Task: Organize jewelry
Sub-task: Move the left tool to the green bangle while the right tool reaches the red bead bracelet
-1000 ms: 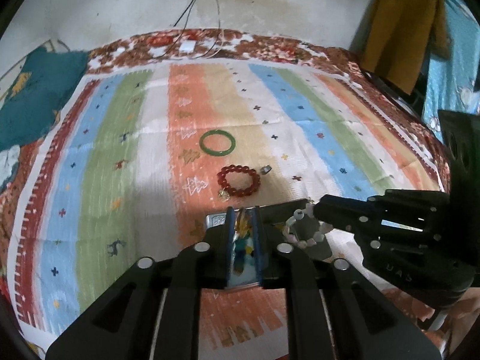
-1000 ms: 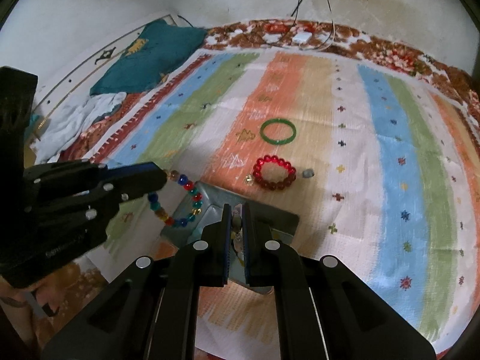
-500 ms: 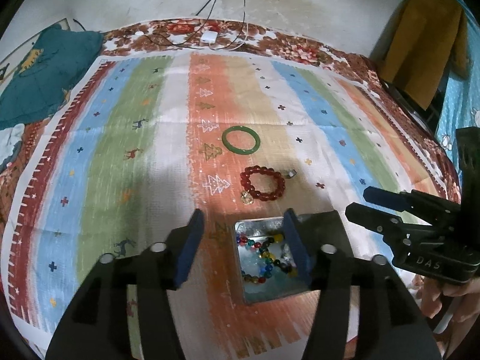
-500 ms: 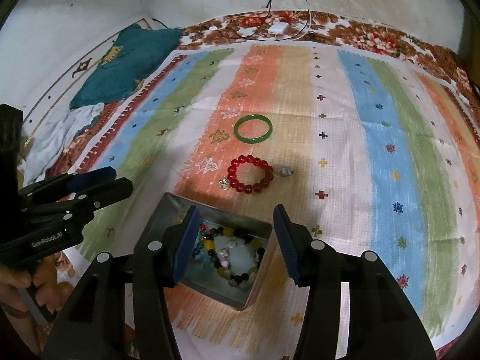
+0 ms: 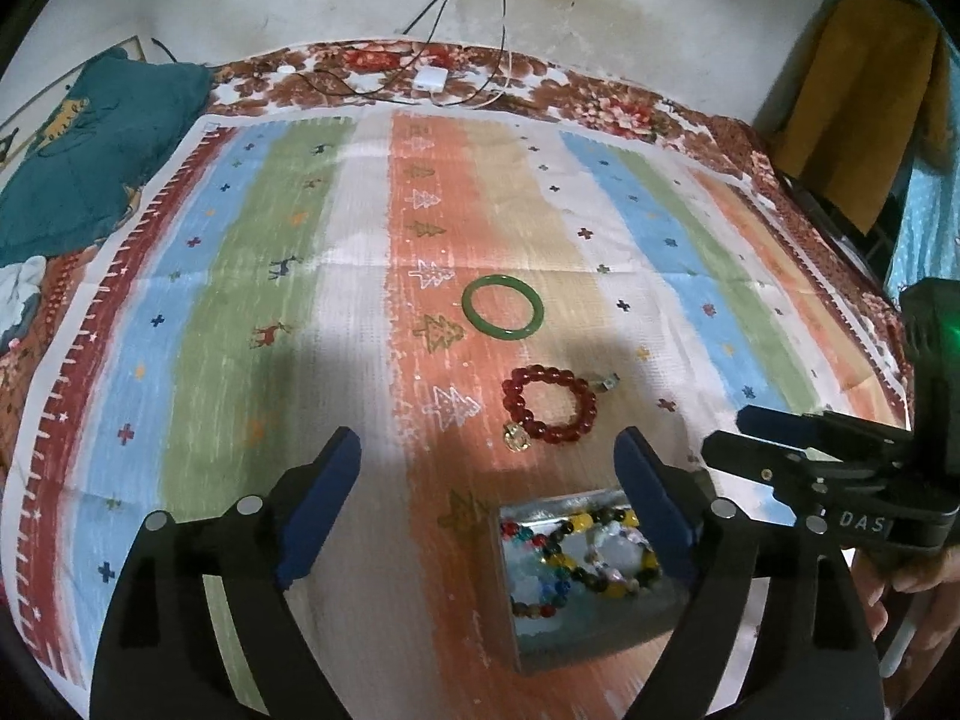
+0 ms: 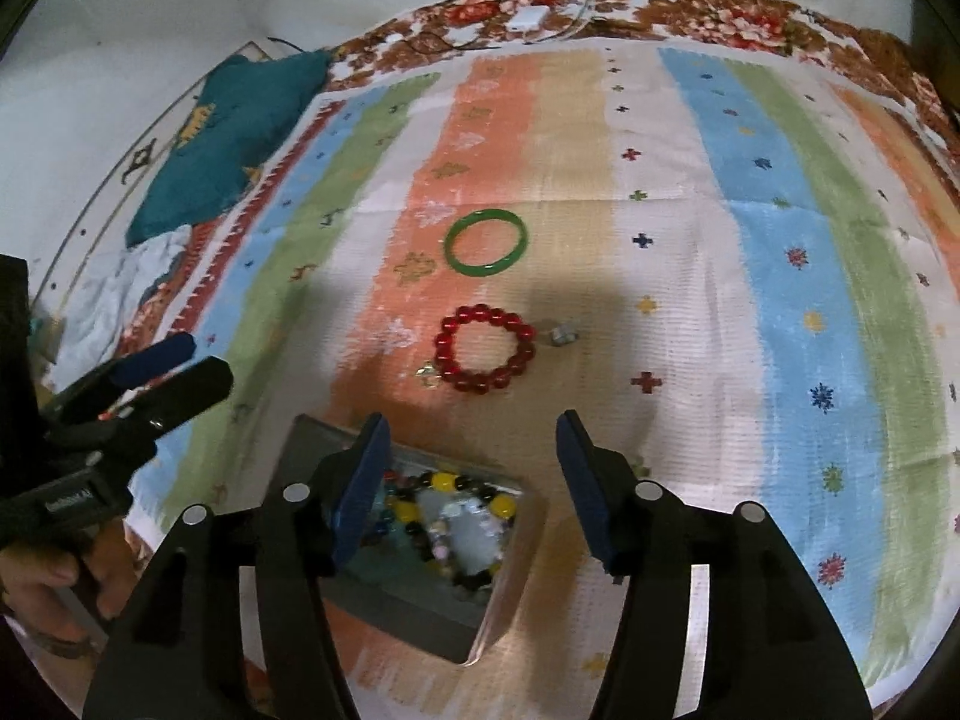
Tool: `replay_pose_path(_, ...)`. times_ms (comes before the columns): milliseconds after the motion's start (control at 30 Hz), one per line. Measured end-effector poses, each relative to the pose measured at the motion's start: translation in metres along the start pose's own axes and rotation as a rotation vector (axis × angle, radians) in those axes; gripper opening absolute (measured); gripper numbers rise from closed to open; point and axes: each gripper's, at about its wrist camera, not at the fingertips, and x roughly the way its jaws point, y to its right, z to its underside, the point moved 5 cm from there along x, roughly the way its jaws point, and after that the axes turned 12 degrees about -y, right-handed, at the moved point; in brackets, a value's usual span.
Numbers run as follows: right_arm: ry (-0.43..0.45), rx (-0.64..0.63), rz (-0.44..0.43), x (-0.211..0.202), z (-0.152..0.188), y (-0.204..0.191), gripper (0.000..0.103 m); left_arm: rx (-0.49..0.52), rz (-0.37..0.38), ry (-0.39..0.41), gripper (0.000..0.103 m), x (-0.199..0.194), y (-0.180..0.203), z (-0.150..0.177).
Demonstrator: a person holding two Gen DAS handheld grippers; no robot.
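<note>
From the left wrist, the left gripper (image 5: 486, 456) stands with its blue-padded jaws wide apart, having just been opening, nothing between them. The metal tin (image 5: 585, 630) sits low and just inside the right jaw, its long axis running away from the gripper, with beaded bracelets (image 5: 591, 552) heaped in it. Ahead and right of the jaw gap lies the red bead bracelet (image 5: 551, 403), flat, its gold charm (image 5: 515, 437) pointing back toward the gripper; beyond it the green bangle (image 5: 503, 315). This view alone shows the yellow cloth (image 5: 864, 102) hanging at far right.

From the right wrist, the right gripper (image 6: 474, 468) is likewise parted, jaws just opening, empty. The tin (image 6: 390, 600) lies under its left jaw, turned corner-on. A small silver piece (image 6: 563, 333) beside the red bracelet (image 6: 485, 347) shows clearer here, and a hand (image 6: 42, 582) grips the left tool.
</note>
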Motion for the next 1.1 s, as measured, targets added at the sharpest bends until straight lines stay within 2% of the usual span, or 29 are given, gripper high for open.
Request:
replay_pose_path(267,-0.038,0.034,-0.004,0.013,-0.011,0.012,0.065,-0.004,-0.009,-0.048,0.086,0.025,-0.012,-0.017)
replay_pose_path(533,-0.064,0.041,0.009,0.028,-0.021,0.014,0.066,0.011,-0.020,-0.042,0.088,0.038,-0.011,-0.030)
replay_pose_path(1100,-0.129,0.058,0.045,0.062,-0.039,0.022,0.066,-0.038,0.038,-0.088,0.088,0.073,-0.019,-0.055)
